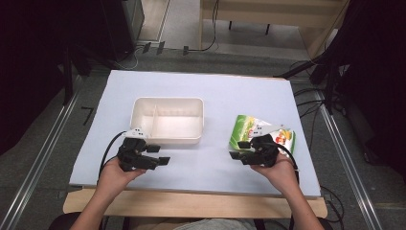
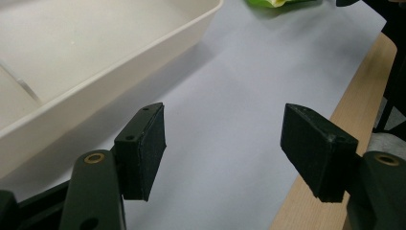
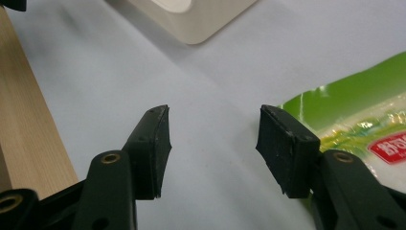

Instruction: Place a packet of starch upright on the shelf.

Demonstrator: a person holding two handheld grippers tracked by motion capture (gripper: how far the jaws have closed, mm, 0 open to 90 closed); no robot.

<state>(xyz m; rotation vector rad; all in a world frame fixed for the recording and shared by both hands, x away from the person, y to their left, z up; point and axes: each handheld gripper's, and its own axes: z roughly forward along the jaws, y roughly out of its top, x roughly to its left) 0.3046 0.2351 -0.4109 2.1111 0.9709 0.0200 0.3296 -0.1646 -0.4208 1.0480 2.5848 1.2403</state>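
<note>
A white two-compartment tray [image 1: 167, 120] sits on the pale sheet, left of centre. A green printed food pouch [image 1: 244, 129] lies flat at the right. My left gripper [image 1: 158, 154] hovers just in front of the tray's near wall [image 2: 119, 72], open, nothing between its pads. My right gripper [image 1: 238, 149] is at the pouch's near left corner, open with bare sheet between its pads; the pouch [image 3: 354, 108] lies just past the right pad [image 3: 282, 143].
A pale sheet [image 1: 210, 163] covers the wooden table, whose front edge [image 1: 191, 203] runs below both hands. Cables and stands lie on the floor right of the table. Bare sheet stretches between tray and pouch.
</note>
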